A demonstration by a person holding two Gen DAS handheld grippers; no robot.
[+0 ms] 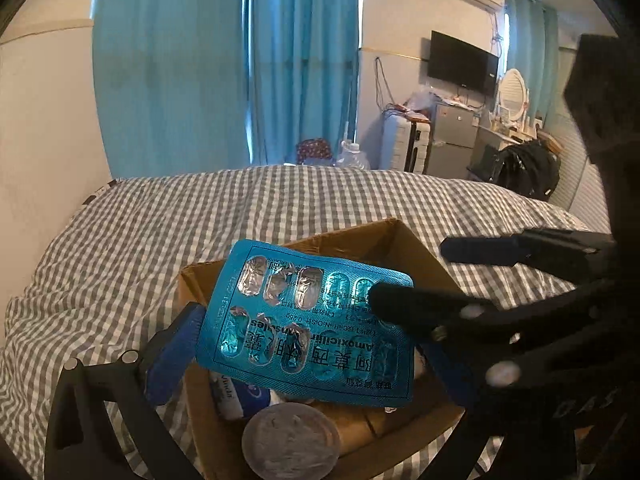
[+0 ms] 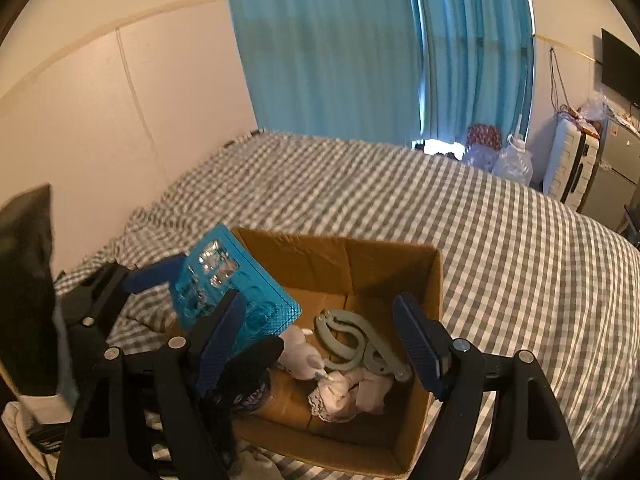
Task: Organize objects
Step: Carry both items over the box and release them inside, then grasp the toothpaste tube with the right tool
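Note:
A blue blister pack of capsules (image 1: pixel 308 324), partly used, hangs over an open cardboard box (image 1: pixel 400 240) on the bed. In the left wrist view the pack sits between my left gripper's (image 1: pixel 280 312) fingers; whether they press on it is unclear. In the right wrist view the pack (image 2: pixel 224 292) is at the box's (image 2: pixel 436 276) left edge, and my right gripper (image 2: pixel 320 328) is open above the box. The box holds a grey-green clip hanger (image 2: pixel 356 340), a white plush toy (image 2: pixel 300 352), pale cloth (image 2: pixel 352 392) and a round grey lid (image 1: pixel 292 436).
The box stands on a bed with a grey checked cover (image 2: pixel 400 200). Blue curtains (image 1: pixel 224 64) hang behind the bed. A suitcase (image 2: pixel 568 164), a small fridge (image 1: pixel 452 136), a wall TV (image 1: pixel 462 60) and bags are at the far right.

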